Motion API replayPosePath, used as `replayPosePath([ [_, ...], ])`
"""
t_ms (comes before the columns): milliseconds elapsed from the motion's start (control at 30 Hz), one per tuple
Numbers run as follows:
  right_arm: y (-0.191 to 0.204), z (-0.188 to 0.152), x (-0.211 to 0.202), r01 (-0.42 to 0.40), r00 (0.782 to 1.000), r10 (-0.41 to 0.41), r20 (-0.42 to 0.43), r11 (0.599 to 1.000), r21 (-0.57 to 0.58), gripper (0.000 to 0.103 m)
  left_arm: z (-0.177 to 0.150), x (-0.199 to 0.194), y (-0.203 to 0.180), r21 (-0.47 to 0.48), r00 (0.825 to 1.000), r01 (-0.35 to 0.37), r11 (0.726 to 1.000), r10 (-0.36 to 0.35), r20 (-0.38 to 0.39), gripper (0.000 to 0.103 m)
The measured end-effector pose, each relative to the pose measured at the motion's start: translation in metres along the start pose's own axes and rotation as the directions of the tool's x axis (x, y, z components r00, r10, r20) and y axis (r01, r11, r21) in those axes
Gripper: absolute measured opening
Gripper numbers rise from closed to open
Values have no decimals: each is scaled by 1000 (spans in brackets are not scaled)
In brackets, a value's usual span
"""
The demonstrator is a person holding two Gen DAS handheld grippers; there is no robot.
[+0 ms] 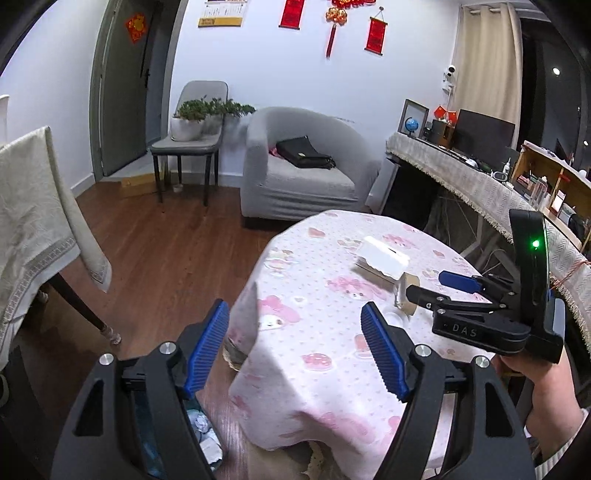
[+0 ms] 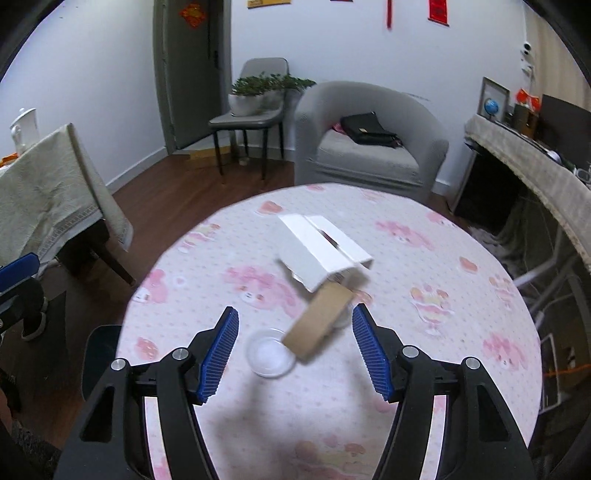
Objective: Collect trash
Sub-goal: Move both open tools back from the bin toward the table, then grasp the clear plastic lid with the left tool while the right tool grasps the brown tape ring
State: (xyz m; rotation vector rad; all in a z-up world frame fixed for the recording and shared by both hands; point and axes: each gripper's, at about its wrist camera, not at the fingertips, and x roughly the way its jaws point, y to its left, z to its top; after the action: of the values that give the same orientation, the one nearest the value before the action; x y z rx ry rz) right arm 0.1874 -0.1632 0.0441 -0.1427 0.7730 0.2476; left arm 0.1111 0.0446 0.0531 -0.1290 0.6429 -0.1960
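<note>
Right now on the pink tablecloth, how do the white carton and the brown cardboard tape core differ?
The white carton is a long, flat-sided box with its flaps open; the brown cardboard tape core is a round ring. The carton is clearly larger than the core. The carton lies farther from the right gripper; the core sits just ahead of its open jaws, beside a clear plastic lid. Both rest untouched on the tablecloth.

Tablecloth (image 2: 424,266): pale pink, dotted, with pink cartoon figures. Box (image 2: 314,247): white. Tube (image 2: 317,325): brown cardboard. Lid (image 2: 267,356): clear, whitish. Gripper pads (image 2: 219,356): blue, ribbed, on black frames. Armchair (image 1: 295,173): grey, bearing a black bag (image 1: 304,151). Floor (image 1: 155,236): reddish-brown wood. Wall hangings (image 1: 291,13): red. Curtain (image 1: 484,62): beige.
</note>
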Motion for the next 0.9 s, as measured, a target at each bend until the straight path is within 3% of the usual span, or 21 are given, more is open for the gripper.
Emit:
replayPosePath([
  [233, -10, -2, 17, 20, 999, -17, -40, 998, 55, 65, -1, 20, -13, 8, 999, -31, 999, 32, -38, 76],
  [533, -20, -1, 46, 30, 996, -21, -82, 993, 117, 65, -4, 41, -25, -5, 997, 15, 1000, -15, -78, 76],
  [700, -24, -1, 52, 37, 996, -26, -85, 991, 127, 43, -8, 50, -31, 8, 993, 28, 1000, -27, -111, 76],
  [900, -31, -1, 48, 23, 997, -14, -78, 992, 124, 28, -14, 59, -40, 46, 990, 38, 998, -31, -140, 76],
])
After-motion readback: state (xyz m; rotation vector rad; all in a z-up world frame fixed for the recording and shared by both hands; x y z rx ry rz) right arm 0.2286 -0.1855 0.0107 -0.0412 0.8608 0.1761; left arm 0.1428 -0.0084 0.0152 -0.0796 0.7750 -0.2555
